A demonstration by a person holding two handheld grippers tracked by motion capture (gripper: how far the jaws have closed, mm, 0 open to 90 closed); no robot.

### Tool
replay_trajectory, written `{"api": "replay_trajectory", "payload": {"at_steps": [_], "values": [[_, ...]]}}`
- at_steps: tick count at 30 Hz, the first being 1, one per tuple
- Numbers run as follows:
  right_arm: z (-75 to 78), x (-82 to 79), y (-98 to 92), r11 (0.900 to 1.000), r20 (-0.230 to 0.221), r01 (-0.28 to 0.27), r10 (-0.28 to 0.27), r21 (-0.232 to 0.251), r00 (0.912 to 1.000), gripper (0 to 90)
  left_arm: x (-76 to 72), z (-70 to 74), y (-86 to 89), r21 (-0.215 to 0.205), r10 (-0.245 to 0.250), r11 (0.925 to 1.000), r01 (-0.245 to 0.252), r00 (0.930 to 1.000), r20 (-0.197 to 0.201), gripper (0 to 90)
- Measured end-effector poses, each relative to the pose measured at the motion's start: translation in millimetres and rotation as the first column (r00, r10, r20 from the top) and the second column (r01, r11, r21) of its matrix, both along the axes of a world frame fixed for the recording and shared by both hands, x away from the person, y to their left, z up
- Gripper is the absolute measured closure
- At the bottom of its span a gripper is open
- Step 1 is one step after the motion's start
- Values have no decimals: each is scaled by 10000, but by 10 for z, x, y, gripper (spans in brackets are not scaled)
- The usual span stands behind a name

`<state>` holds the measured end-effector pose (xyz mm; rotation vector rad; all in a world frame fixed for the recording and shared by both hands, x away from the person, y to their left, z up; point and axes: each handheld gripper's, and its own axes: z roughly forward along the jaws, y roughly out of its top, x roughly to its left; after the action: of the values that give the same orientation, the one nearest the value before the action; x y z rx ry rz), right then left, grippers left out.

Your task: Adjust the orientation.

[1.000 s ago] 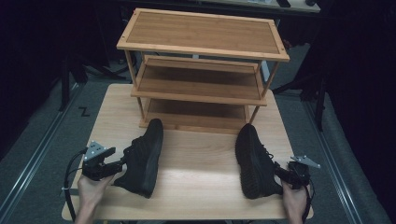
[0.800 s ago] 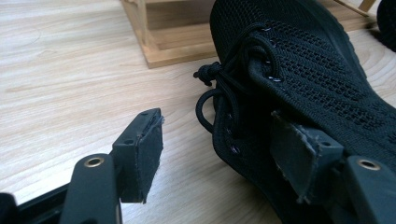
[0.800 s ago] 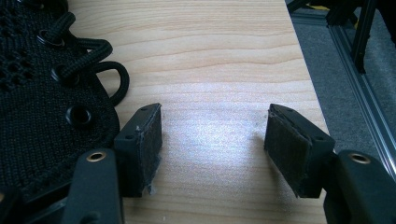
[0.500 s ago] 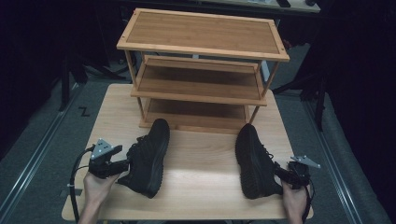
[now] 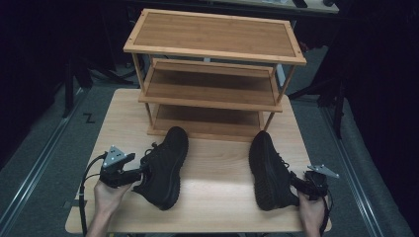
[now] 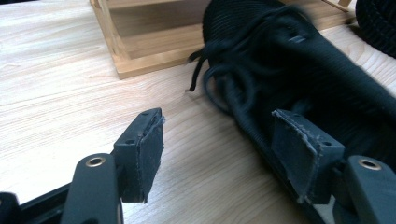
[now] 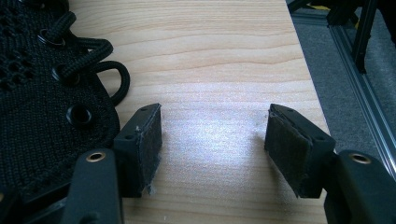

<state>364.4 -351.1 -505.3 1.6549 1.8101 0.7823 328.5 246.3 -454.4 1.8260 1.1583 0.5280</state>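
Lying on the table [image 5: 217, 163] in front of the wooden shoe rack [image 5: 212, 74], both black shoes run lengthwise away from the person, toes toward the rack. The left shoe [image 5: 163, 165] slants, toe tipped to the right and just short of the bottom shelf; the right shoe [image 5: 269, 170] slants slightly the other way. The left gripper [image 5: 141, 173] sits at its shoe's heel side, jaws spread, one pad against the shoe. The right gripper [image 5: 296, 183] has jaws wide apart over bare wood beside its shoe's heel.
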Motion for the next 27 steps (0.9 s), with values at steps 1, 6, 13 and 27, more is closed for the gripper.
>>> {"api": "replay_trajectory", "payload": {"at_steps": [1,6,13,27], "values": [[0,0,0,10000,4,-7,7,0,10000,366,3,7,-22,29,-6,10000,6,10000,25,346],[0,0,1,10000,-4,1,-1,12,10000,365,14,30,-115,134,-102,9999,101,9999,74,355],[0,0,-1,10000,5,-18,18,-2,10000,365,24,64,-247,320,-202,9993,198,9997,116,359],[0,0,0,10000,-6,-27,27,18,10000,359,98,83,-565,497,-810,9954,820,9965,-206,373]]}}
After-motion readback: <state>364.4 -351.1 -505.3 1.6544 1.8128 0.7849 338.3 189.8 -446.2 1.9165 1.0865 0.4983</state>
